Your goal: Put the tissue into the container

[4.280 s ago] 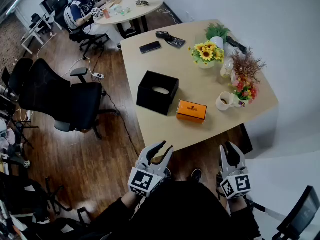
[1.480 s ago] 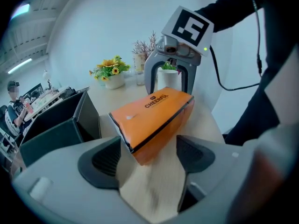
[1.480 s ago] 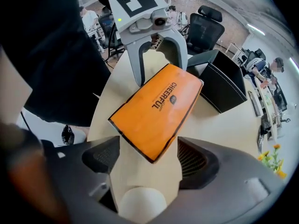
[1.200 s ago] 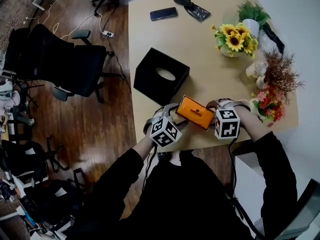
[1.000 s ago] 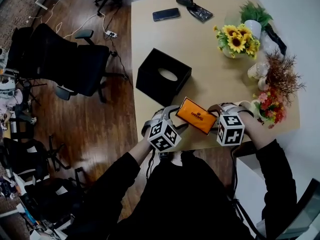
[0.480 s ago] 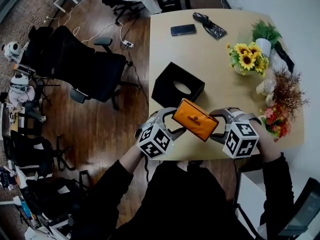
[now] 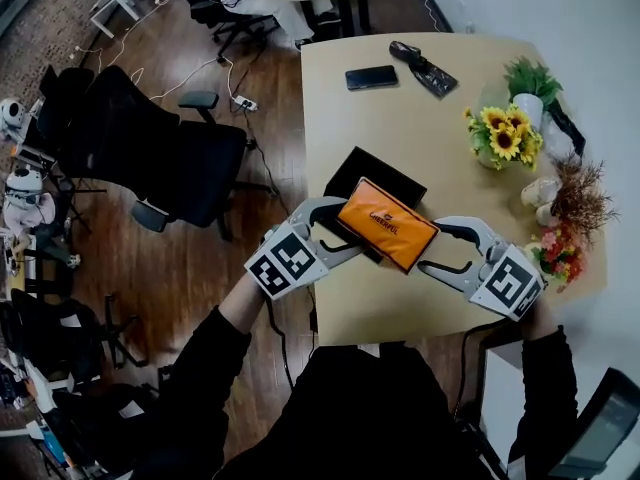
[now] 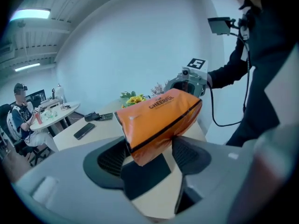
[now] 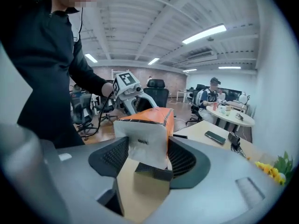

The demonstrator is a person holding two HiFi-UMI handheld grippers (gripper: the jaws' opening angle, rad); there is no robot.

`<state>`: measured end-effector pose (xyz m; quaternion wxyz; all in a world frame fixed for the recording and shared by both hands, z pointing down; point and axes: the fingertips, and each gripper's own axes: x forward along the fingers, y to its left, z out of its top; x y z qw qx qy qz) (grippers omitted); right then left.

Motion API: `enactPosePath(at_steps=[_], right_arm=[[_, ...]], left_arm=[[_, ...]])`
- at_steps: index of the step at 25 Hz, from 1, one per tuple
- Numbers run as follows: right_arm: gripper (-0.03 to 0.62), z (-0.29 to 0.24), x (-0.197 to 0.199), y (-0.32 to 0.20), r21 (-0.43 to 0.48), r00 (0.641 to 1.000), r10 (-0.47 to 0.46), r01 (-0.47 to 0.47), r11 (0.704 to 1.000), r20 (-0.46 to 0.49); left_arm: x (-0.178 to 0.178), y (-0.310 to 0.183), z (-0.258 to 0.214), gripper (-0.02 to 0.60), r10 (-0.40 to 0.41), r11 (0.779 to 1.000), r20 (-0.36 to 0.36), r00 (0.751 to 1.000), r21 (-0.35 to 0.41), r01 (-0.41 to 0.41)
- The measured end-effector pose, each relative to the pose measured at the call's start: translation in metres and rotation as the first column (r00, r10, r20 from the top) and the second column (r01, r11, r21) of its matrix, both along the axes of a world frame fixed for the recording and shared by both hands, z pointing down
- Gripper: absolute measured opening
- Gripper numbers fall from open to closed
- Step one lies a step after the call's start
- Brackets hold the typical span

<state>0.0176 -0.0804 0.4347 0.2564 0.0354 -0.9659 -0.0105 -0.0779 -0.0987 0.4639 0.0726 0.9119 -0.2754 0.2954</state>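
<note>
An orange tissue pack hangs in the air, tilted, held by its two ends. My left gripper is shut on its left end, and in the left gripper view the pack sits between both pads. My right gripper holds the right end. Its jaws are closing, and the pack's white end lies between them with the pads against it. The black container stands on the table right under the pack, mostly hidden by it.
At the table's far end lie a phone and a black pouch. Sunflowers and dried flowers line the right edge. Black office chairs stand on the wooden floor to the left.
Both grippers have lifted the orange pack off the table and carried it away from the front edge, until it hangs over the black container. The right jaws have narrowed on it.
</note>
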Motion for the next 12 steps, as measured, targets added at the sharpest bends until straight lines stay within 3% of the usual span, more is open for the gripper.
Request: enactPosePath(at_steps=[3, 7, 12], right_arm=[[0.264, -0.004, -0.012, -0.017, 0.017, 0.994, 0.103, -0.104, 0.994, 0.033], [0.260, 0.014, -0.022, -0.046, 0.031, 0.980, 0.197, -0.197, 0.980, 0.020], [0.258, 0.044, -0.030, -0.074, -0.019, 0.963, 0.271, -0.271, 0.962, 0.012]], left_arm=[[-0.014, -0.020, -0.004, 0.295, 0.018, 1.000, -0.004, 1.000, 0.020, -0.018], [-0.028, -0.052, 0.007, 0.293, 0.030, 0.999, 0.063, 0.998, 0.039, -0.032], [-0.038, -0.079, 0.031, 0.291, 0.036, 0.999, 0.120, 0.992, -0.014, -0.034]])
